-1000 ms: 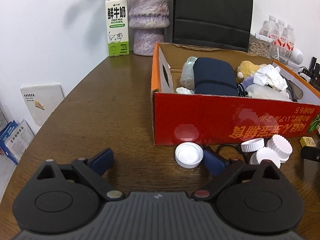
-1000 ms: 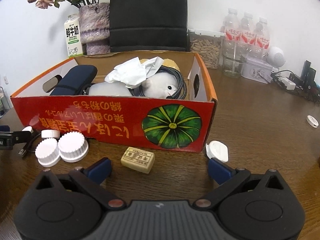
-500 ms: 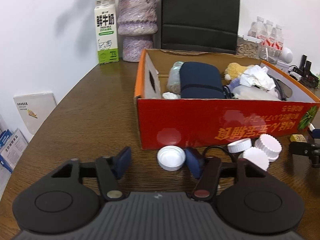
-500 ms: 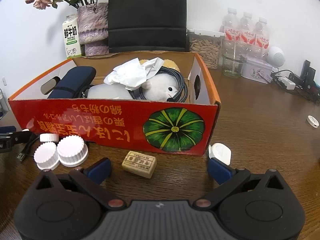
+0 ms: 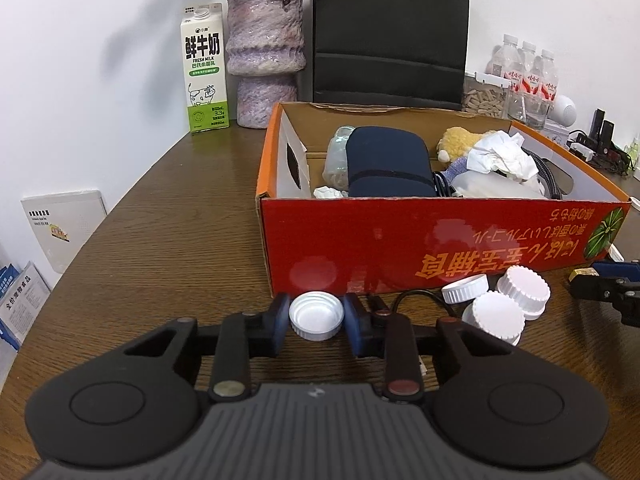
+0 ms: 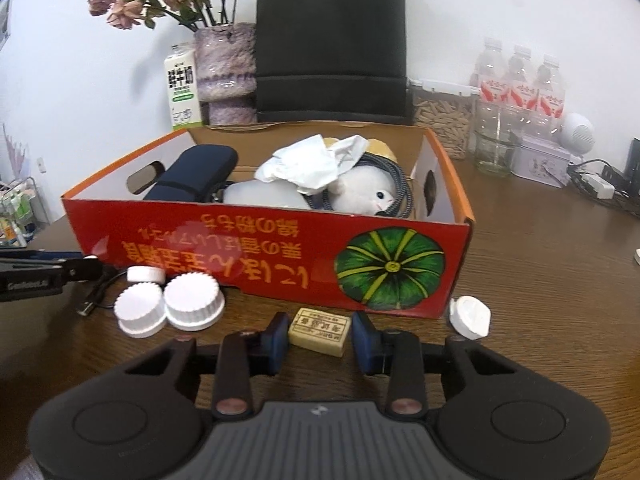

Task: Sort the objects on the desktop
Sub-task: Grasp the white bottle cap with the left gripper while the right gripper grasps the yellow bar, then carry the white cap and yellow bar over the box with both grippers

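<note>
Inside the red cardboard box (image 5: pixel 400 248) several things already lie; before it, the left tool (image 5: pixel 317 317) has just closed on a white upturned cap (image 5: pixel 316 315), the right tool (image 6: pixel 319 335) on a tan eraser block (image 6: pixel 319 331), and 4 white caps stay on the desk (image 5: pixel 160 240).

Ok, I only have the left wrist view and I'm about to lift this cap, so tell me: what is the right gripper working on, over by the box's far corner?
Observer: The right gripper has just been closing on a tan printed block. It now presses on both ends, and the block rests on the table.
Operator: Anything left out past that corner?
Observer: Yes. One white cap lies on the table just off the right front corner of the red box, apart from the block.
</note>
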`<state>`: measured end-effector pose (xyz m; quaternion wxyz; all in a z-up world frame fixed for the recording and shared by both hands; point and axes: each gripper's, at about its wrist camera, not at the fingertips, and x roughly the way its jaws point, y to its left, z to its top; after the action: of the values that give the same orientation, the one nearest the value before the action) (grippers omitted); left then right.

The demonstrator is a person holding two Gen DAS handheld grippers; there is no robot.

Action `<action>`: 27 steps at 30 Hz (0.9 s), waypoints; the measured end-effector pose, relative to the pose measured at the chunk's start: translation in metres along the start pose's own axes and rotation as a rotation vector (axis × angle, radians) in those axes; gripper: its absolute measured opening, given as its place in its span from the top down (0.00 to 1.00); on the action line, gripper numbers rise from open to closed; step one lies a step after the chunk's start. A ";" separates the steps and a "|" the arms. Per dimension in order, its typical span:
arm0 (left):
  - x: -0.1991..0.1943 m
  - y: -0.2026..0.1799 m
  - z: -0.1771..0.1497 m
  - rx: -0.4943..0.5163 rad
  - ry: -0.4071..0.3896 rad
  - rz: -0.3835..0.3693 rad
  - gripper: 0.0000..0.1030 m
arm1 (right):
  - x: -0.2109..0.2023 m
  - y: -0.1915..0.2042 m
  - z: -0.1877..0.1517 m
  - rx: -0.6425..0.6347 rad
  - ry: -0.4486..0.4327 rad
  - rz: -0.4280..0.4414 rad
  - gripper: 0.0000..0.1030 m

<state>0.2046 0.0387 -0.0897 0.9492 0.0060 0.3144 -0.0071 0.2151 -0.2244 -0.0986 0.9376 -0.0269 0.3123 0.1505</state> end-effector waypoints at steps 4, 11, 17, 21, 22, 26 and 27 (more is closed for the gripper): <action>0.000 0.000 0.000 0.001 -0.001 0.000 0.71 | -0.002 0.003 -0.001 -0.004 -0.002 0.010 0.68; -0.002 -0.003 -0.001 0.007 -0.001 -0.005 0.71 | -0.006 0.008 -0.002 -0.005 -0.010 0.027 0.68; -0.009 -0.003 -0.001 -0.003 -0.016 -0.009 0.72 | -0.015 0.013 -0.001 -0.006 -0.035 0.034 0.68; -0.018 -0.006 -0.001 -0.012 -0.036 -0.009 0.72 | -0.024 0.016 0.000 0.000 -0.061 0.041 0.68; -0.021 -0.007 0.000 -0.017 -0.045 -0.013 0.72 | -0.027 0.017 0.000 0.001 -0.067 0.044 0.68; -0.039 -0.013 0.004 -0.043 -0.096 -0.036 0.71 | -0.037 0.021 0.004 -0.002 -0.098 0.058 0.68; -0.043 -0.015 0.006 -0.050 -0.109 -0.046 0.71 | -0.040 0.022 0.005 -0.003 -0.111 0.059 0.68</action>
<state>0.1730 0.0236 -0.0592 0.9644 -0.0252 0.2623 -0.0213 0.1809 -0.2136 -0.0694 0.9486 -0.0106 0.2603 0.1799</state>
